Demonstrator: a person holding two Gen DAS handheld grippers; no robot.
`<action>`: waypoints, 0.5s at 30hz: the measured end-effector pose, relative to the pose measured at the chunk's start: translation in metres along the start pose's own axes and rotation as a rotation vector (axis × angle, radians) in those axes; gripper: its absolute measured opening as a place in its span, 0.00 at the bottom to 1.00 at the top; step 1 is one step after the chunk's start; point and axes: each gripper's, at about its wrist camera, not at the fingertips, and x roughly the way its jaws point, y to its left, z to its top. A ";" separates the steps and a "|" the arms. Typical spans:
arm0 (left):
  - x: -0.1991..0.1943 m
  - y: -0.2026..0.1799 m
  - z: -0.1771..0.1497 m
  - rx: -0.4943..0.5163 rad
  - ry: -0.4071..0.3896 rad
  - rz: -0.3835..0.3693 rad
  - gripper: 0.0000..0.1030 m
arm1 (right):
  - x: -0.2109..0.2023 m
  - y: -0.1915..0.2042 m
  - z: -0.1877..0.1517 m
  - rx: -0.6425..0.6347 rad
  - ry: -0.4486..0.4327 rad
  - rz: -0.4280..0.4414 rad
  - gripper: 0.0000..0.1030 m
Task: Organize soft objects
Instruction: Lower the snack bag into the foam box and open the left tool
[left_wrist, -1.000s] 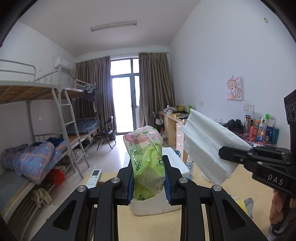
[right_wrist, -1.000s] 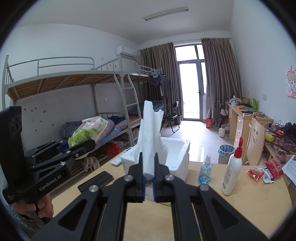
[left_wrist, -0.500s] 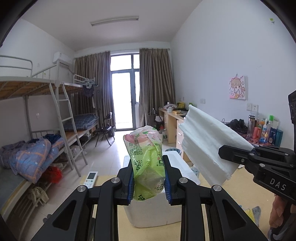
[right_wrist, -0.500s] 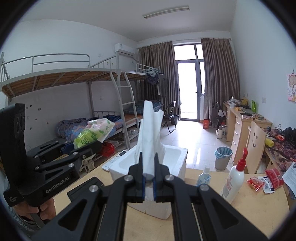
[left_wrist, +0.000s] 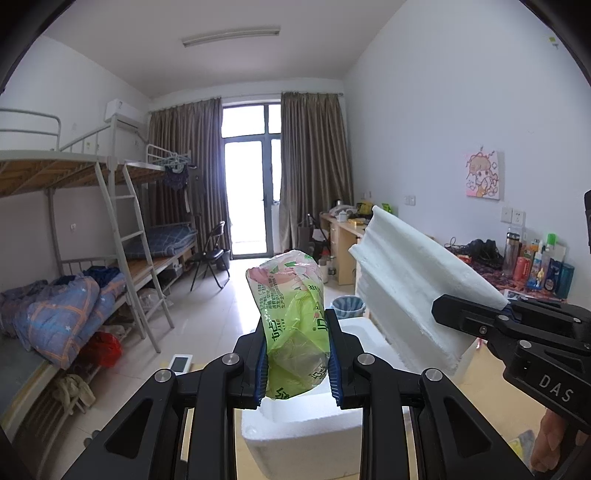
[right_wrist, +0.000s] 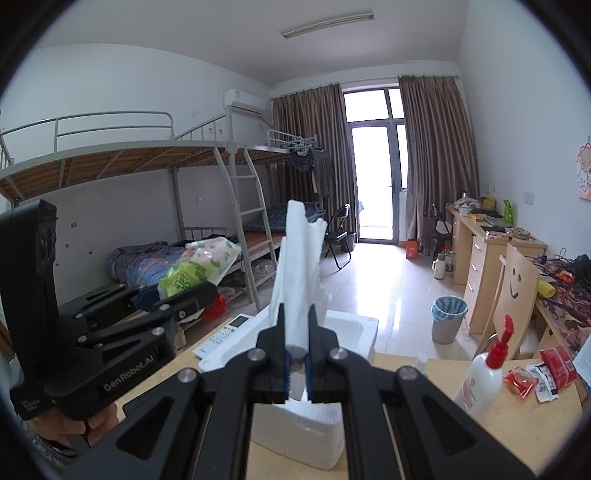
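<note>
Nearest us, the left gripper (left_wrist: 295, 356) has its jaws clamped on a green plastic pack (left_wrist: 291, 325), which stands upright between the blue pads and rises well above them. The right gripper (right_wrist: 297, 360) has its jaws closed tight on a stack of white tissue (right_wrist: 299, 269) — the sheets stand up tall and narrow out of the jaws. From the left view we see that same stack from its broad side, tilted up and to the left, with the right gripper at its lower right end and a hand (left_wrist: 550, 448) under it.

Both loads hang just above a white foam box (left_wrist: 306, 424) on the tabletop (right_wrist: 517, 424); the box sits directly behind and below each pair of jaws, open at the top. To the right on the tabletop we see a white bottle (right_wrist: 484, 380) with a red pump, and beyond it some red packets (right_wrist: 539, 376). A remote (right_wrist: 225, 334) lies at the far left edge of the tabletop, just left of the box.

Farther off, a bin (right_wrist: 447, 319) stands on the floor by the desks on the right, bunk beds (right_wrist: 166, 206) line the left wall, and a curtained glass door (right_wrist: 375, 181) closes the far end.
</note>
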 end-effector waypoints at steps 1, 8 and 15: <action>0.004 0.000 0.000 0.000 0.003 0.004 0.27 | 0.003 -0.001 0.000 0.000 0.004 0.000 0.08; 0.025 0.002 -0.008 0.007 0.043 0.008 0.27 | 0.018 -0.002 -0.007 0.003 0.034 0.009 0.08; 0.034 -0.001 -0.006 0.011 0.063 0.003 0.27 | 0.017 -0.002 -0.003 0.006 0.041 -0.013 0.08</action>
